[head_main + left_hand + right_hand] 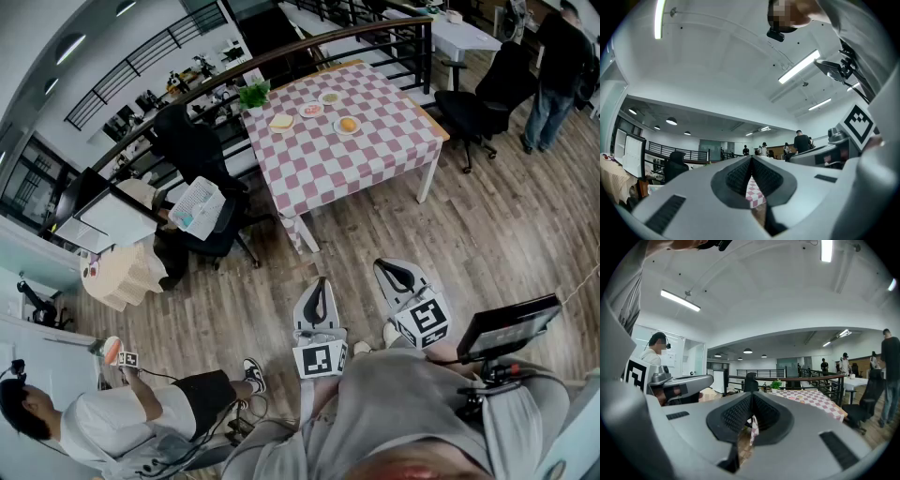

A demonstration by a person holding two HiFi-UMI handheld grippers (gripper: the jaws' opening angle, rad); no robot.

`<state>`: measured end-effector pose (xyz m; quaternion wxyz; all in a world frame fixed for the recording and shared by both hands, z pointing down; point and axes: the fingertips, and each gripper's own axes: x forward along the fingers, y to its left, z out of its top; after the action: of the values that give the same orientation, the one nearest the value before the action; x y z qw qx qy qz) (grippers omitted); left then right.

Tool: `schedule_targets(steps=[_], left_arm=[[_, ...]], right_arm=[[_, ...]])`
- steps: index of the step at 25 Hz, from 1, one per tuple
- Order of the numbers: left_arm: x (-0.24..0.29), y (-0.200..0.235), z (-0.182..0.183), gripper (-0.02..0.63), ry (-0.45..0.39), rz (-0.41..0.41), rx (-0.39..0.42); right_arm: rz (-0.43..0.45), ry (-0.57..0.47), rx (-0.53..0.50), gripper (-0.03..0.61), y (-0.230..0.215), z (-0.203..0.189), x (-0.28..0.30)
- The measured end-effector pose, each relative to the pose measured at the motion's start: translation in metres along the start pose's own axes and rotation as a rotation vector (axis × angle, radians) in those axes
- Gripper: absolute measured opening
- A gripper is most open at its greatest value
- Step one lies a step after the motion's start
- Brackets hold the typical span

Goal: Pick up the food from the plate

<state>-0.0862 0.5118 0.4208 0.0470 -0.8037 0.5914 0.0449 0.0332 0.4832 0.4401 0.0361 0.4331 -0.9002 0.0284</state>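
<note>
A table with a pink-and-white checkered cloth (352,155) stands far ahead across the wooden floor. Near its far edge lie several small plates, one with a yellow piece of food (281,122) and one with an orange piece (348,125). In the right gripper view the table (813,398) and its plates (792,397) are small and distant. My left gripper (321,282) (751,161) and right gripper (383,266) (751,399) are held close to the person's body, side by side, far from the table. Both are shut with nothing between the jaws.
A potted plant (254,94) stands at the table's far corner. Black office chairs (202,211) (473,108) flank the table, and a dark railing (309,47) runs behind it. One person stands at the far right (553,80); another crouches at the lower left (112,422).
</note>
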Motion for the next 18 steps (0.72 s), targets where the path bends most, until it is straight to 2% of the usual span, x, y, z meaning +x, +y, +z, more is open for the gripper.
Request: schedule_targets(steps=[5,12,16,18], left_arm=[[0.016,-0.031,0.006,0.011,-0.001,-0.028,0.007],[0.038,-0.049,-0.001,0.011,0.017,0.043,-0.010],[0.052,-0.059,-0.011,0.011,0.039,0.076,-0.028],[0.058,-0.065,-0.008,0.011,0.042,0.077,-0.009]], right_arm=[[-0.004,-0.017,0.009,0.020,-0.029,0.005,-0.009],[0.004,0.016,0.028,0.015,-0.075,-0.010,-0.016],[-0.039,0.068,-0.036,0.017,-0.104,-0.032,-0.015],[-0.049,0.056,-0.019,0.017,-0.118,-0.032,-0.015]])
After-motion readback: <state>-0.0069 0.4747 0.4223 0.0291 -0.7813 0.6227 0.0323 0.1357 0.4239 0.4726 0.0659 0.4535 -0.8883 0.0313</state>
